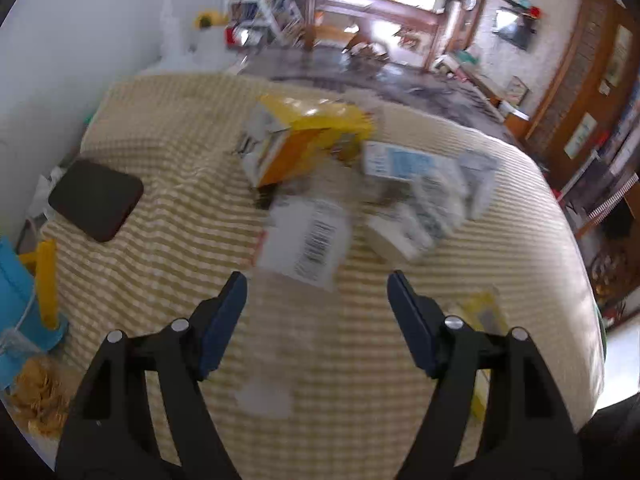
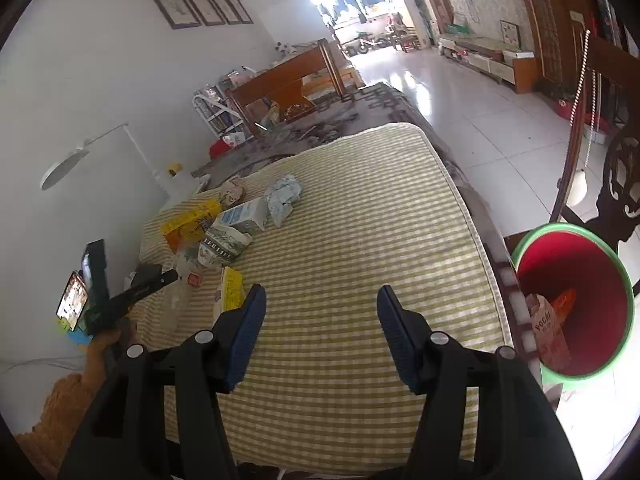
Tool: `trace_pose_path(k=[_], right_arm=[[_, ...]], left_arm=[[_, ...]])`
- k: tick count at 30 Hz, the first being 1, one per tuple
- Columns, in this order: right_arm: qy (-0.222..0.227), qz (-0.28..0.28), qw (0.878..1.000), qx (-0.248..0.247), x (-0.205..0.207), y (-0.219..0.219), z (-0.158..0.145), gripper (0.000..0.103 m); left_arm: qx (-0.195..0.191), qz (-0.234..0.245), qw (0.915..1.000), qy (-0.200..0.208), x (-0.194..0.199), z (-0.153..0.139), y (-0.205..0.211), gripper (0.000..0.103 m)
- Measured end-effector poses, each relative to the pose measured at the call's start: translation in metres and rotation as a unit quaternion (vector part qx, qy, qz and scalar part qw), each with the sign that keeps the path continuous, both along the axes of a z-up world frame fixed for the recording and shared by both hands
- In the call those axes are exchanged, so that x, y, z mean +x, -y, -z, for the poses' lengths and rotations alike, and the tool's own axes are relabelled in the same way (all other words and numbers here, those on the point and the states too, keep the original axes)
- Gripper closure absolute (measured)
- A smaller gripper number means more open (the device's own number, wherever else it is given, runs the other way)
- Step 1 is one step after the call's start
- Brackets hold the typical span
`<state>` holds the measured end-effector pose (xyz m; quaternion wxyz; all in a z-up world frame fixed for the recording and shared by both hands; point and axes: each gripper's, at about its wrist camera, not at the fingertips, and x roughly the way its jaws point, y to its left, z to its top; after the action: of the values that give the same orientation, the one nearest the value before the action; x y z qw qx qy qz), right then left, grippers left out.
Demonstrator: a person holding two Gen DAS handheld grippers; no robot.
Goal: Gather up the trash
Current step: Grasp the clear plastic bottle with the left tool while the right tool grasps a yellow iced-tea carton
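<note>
In the left wrist view my left gripper stands open above a yellow-checked mat. A clear plastic bottle with a barcode label lies just ahead, and its see-through body reaches back between the fingers without touching them. Behind it is a heap of trash: a yellow-orange box, a blue-white carton and crumpled packs. In the right wrist view my right gripper is open over bare mat with nothing between its fingers. The same trash heap lies far left. A red bin with a green rim holds some wrappers.
A black pad lies on the mat at left, and a flat yellow pack by the right finger. The left gripper shows in the right wrist view, held by a hand in an orange sleeve. Tiled floor lies beyond the mat.
</note>
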<state>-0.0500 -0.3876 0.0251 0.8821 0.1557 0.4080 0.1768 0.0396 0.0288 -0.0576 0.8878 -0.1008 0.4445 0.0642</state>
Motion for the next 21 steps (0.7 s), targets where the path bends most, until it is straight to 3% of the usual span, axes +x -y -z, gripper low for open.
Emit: trace_pose_path(k=[5,6,9,13,19,21], right_arm=[[-0.007,-0.004,1.0,-0.02,0.003,-0.006,0.003,0.047],[-0.008,-0.004,1.0,-0.022,0.004,-0.006,0.003,0.047],[-0.015,-0.004,0.999,-0.029,0.007,-0.008,0.006,0.047],[-0.029,-0.007,0.998,-0.052,0.011,-0.014,0.01,0.047],[-0.038,-0.028,0.995,-0.093,0.029,-0.047,0.014,0.045],[-0.045,-0.045,0.995,-0.077,0.041,-0.068,0.016,0.045]], left_arm=[[-0.035,-0.017,0.9985,-0.039,0.026,0.028,-0.017,0.035],[-0.045,-0.015,0.998,-0.042,0.028,0.032,-0.02,0.047],[-0.054,-0.009,0.9977,-0.039,0.026,0.033,-0.02,0.051],[-0.053,0.002,0.9983,-0.024,-0.004,0.025,-0.016,0.053],[-0.07,-0.012,0.997,0.032,-0.064,-0.004,-0.023,0.054],[-0.073,-0.02,0.9958,0.051,-0.082,-0.011,-0.026,0.053]])
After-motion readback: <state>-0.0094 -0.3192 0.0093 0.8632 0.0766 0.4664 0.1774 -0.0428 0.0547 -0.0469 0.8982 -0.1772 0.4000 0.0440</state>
